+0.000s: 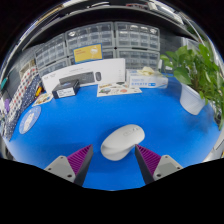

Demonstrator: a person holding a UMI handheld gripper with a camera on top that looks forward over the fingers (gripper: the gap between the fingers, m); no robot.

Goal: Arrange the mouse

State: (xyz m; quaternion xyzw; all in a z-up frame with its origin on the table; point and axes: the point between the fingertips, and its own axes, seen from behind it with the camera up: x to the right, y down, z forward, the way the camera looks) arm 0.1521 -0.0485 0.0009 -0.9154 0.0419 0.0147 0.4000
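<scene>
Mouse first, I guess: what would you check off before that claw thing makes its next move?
1. The white oval computer mouse in sight: ok, it lies on the blue table mat.
2. The gripper open: ok, its fingers stand apart.
3. Mouse lined up: ok, just ahead of the fingers, roughly centred.
4. Mouse free of neighbours: ok, the white keyboard box and white plant pot stand well beyond.
5. Fingers touching the mouse: not ok, not yet touching.
6. Mouse cable: cannot tell.
</scene>
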